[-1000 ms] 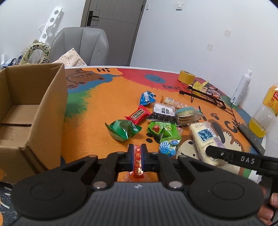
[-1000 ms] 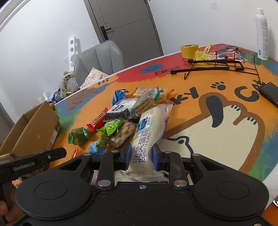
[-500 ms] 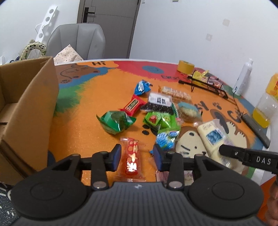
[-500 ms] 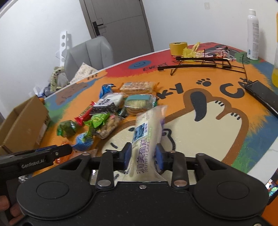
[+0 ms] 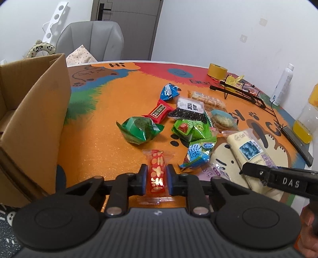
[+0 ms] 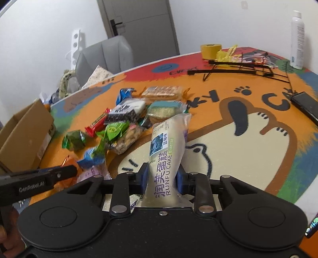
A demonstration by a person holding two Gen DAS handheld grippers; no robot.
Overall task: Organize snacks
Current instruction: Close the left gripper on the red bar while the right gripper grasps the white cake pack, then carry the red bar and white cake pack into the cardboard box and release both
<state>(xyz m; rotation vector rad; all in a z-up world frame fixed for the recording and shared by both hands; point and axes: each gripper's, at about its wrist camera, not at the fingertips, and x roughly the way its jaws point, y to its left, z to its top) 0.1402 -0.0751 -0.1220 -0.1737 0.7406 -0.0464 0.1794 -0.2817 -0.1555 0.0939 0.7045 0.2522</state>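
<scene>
One brown cardboard box (image 5: 33, 111) stands open at the left edge of the table (image 5: 103, 127). The left gripper (image 5: 157, 176) pinches one red candy packet (image 5: 157, 168) down on the orange mat. One pile of about nine snacks (image 5: 188, 123) lies in the middle. The right gripper (image 6: 162, 178) squeezes one white cake pack (image 6: 167, 146), tilted up. One gray chair (image 5: 91, 39) and one door (image 5: 127, 25) stand behind.

White walls (image 5: 208, 29); grey door (image 5: 127, 12) at back. Grey padded chair (image 5: 91, 39) behind round tabletop (image 5: 119, 95) with bright cartoon print.
</scene>
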